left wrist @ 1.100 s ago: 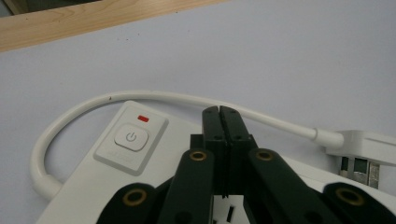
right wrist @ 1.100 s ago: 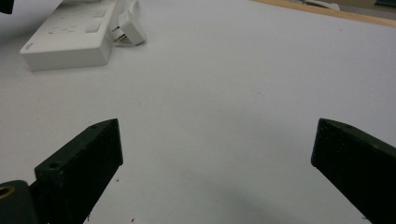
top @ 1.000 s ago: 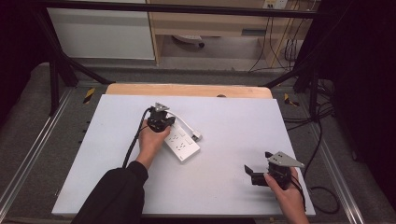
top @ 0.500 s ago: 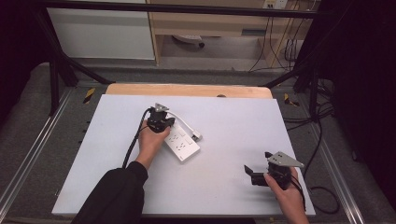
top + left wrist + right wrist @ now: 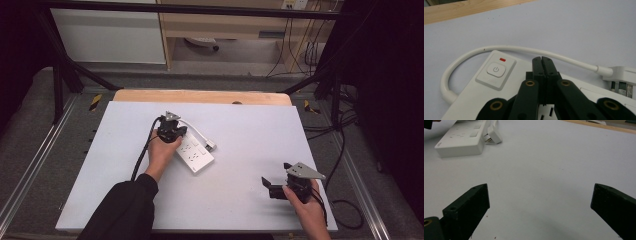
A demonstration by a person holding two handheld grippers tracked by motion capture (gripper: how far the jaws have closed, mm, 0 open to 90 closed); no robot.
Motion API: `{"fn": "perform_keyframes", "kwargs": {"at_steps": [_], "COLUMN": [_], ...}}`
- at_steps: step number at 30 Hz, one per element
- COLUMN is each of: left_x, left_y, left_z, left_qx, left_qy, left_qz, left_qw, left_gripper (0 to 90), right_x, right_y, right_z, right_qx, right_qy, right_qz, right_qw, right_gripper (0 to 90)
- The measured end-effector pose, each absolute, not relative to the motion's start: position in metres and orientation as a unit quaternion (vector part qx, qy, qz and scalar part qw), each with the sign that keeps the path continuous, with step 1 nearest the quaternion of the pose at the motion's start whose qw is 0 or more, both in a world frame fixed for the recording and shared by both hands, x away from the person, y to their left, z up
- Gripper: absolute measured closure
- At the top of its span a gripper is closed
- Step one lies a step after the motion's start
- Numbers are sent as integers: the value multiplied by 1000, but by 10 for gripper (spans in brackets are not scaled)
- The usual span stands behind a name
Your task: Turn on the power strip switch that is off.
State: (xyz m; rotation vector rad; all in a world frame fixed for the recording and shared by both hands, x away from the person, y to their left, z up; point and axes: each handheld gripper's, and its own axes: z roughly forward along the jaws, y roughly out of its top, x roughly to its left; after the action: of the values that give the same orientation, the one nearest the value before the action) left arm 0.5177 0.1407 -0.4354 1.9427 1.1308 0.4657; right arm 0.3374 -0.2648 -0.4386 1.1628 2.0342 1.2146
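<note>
White tabletop [image 5: 250, 200] carries a white power strip [image 5: 196, 153] left of centre, its long axis running diagonally, with the switch end [image 5: 496, 70] toward the far left and its cable [image 5: 519, 48] looping round to the plug [image 5: 211, 146]. Left gripper [image 5: 541, 60] is closed with nothing between its jaws, tips resting over the strip beside the switch; right gripper [image 5: 539, 202] stands wide open, well apart near the front right. If the closed tips press off-centre, I think they could slip off the button or push the light strip sideways.
</note>
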Motion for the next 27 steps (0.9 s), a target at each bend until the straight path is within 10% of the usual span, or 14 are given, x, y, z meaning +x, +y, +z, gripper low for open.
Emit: {"fn": "perform_keyframes", "kwargs": {"at_steps": [27], "left_x": [519], "left_y": [142], "left_z": [-437], "left_qx": [768], "left_qy": [453], "left_qz": [177], "left_qw": [416], "left_gripper": [900], "right_x": [337], "right_y": [-265], "right_z": [-439], "right_qx": [427], "right_qy": [746], "right_qz": [445], "right_qw": [250], "right_gripper": [27]}}
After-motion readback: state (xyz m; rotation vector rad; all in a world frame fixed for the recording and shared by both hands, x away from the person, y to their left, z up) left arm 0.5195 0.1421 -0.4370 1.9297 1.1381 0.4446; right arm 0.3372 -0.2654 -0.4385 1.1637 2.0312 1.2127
